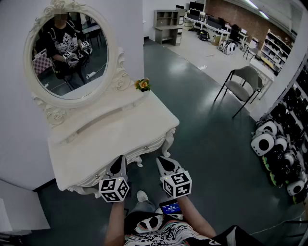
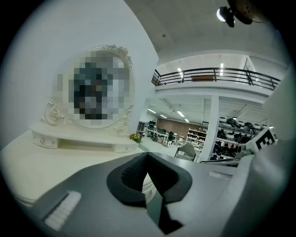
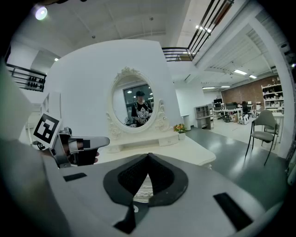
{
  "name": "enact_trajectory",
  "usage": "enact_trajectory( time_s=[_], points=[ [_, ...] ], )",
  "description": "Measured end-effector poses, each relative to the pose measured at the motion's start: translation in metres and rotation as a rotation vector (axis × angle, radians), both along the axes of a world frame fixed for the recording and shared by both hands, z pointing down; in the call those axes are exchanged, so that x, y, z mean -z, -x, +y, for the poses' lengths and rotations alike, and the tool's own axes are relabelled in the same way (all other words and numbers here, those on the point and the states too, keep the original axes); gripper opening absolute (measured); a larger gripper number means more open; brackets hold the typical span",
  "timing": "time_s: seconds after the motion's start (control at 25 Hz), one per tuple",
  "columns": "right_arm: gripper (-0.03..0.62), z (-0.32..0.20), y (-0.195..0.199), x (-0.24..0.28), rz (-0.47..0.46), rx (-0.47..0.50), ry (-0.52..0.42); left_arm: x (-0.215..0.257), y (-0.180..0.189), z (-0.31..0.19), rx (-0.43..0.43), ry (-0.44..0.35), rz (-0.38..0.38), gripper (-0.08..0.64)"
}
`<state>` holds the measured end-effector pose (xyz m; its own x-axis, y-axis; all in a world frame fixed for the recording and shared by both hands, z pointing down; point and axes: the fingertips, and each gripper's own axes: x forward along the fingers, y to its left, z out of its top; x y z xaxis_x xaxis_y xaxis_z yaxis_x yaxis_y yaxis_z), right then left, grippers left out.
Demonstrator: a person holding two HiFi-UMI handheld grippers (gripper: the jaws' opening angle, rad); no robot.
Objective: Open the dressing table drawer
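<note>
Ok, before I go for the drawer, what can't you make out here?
- Drawer front, head view: nearly edge-on under the tabletop overhang; its seams are too small to tell.
- Left gripper view: the shut left gripper blocks the drawer.
- Right gripper view: the shut right gripper leaves only a sliver of carved trim.
- Mirror, left gripper view: mosaicked.

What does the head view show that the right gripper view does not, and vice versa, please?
Head view only: the black-and-white objects on the floor and the person's shoe. Right gripper view only: the ceiling lamp and the balcony railing. Both: the dressing table, oval mirror, flowers, grey chair, and the left tool and right tool, each shut and empty.
</note>
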<state>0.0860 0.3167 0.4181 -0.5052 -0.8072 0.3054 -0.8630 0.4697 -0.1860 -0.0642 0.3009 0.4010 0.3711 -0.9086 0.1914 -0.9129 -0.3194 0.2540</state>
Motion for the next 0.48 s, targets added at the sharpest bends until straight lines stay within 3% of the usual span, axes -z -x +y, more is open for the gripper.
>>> enact_trajectory(
  time_s=[0.4,0.48],
  points=[
    [0.002,0.009,-0.013,-0.004,0.024,-0.031,0.004,0.001,-0.001,0.013,-0.004,0.010,0.057,0.003],
    [0.003,0.008,-0.017,-0.008,0.024,-0.040,0.011,-0.004,-0.001,0.014,-0.002,0.019,0.086,0.048]
  ],
)
